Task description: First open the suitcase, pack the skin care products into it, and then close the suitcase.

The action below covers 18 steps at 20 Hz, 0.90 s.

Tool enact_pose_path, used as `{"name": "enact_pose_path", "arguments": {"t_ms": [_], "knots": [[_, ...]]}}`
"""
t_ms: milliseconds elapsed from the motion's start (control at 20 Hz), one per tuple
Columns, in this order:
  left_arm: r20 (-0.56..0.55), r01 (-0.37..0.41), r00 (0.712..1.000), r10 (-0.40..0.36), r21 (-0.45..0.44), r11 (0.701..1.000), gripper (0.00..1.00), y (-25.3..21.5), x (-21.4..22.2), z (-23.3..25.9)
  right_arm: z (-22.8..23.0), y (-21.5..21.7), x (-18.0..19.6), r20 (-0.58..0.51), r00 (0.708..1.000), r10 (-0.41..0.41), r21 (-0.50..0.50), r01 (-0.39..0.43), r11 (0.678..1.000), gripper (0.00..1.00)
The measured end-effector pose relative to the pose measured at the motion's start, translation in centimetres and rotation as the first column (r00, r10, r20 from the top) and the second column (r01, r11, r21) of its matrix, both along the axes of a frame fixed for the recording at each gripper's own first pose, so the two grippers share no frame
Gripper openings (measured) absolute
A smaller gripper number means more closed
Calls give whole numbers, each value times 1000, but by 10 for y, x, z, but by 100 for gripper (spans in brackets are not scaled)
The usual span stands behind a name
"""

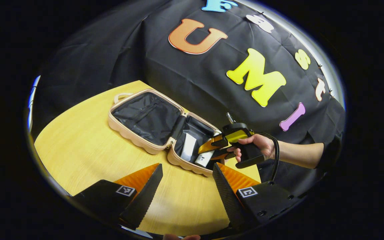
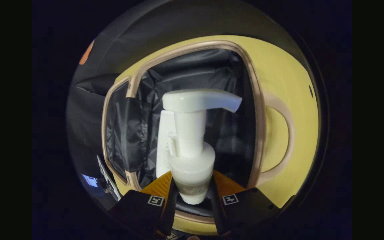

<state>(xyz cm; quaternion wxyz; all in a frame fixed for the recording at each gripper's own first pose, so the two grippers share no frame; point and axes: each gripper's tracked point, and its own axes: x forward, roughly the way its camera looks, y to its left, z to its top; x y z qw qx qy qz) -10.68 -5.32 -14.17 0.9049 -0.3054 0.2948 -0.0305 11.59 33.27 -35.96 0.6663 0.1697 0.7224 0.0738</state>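
Gripping a white pump bottle by its body, the right gripper has both fingers pressed against the bottle's sides, with the pump head pointing forward into the suitcase. The suitcase lies open on the wooden table, its dark lining exposed. The bottle is held just above the near half, probably so it can be lowered in beside a white tube already lying there. The left gripper hangs over the table in front of the suitcase, fingers spread apart and empty, likely waiting. The left gripper view takes in both halves of the suitcase and the hand holding the right gripper; the right gripper view gives the grip itself.
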Motion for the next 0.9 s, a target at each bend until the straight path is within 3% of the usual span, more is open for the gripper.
{"name": "enact_pose_path", "arguments": {"t_ms": [250, 450, 600, 800, 900], "knots": [[53, 23, 998, -29, 106, 994, 96, 4, 7, 14, -18, -4, -3, -41, 998, -55, -60, 53, 997, 46], [49, 47, 997, -53, 112, 993, 96, -3, 10, 12, -11, -1, 0, -10, 998, -57, -58, 56, 997, 51], [26, 51, 998, -55, 126, 991, 96, 5, 10, 3, 7, -6, -5, 10, 999, -45, -47, 45, 998, 64], [46, 35, 998, -43, 160, 986, 96, 34, 19, 2, 53, -25, -8, 132, 991, -7, -29, 11, 1000, 70], [64, 19, 998, -29, 161, 987, 96, 58, 30, -1, 82, -39, -6, 245, 969, 40, -26, -35, 999, 76]]}}
